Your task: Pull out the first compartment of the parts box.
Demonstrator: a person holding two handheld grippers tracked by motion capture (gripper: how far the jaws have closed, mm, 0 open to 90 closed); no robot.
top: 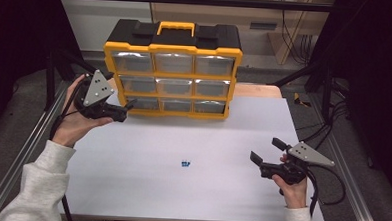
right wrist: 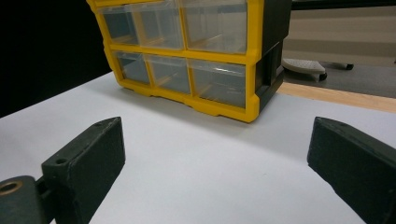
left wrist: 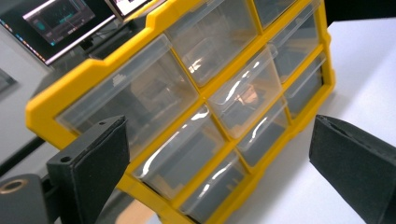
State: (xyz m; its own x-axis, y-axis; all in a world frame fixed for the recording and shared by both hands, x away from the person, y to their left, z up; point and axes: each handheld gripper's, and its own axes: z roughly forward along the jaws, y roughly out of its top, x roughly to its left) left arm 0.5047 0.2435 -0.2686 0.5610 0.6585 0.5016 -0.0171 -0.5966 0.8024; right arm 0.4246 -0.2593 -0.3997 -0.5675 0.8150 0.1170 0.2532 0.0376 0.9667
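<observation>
High view: we are bringing our spread-jawed left gripper (top: 129,106) toward the bottom-left drawer (top: 142,103) of the yellow organizer (top: 172,69) at the table's (top: 130,187) far edge, judging a pull next, while the right gripper (top: 267,152) is hovering unclenched near the right edge.

A white counter (top: 263,138) with a wooden far edge (top: 257,90) stands on a grey floor (top: 21,103). Metal rails (top: 24,148) flank it. Behind are a pale wall (top: 95,16), dangling cables (top: 299,42) and lit screens (left wrist: 60,21).
</observation>
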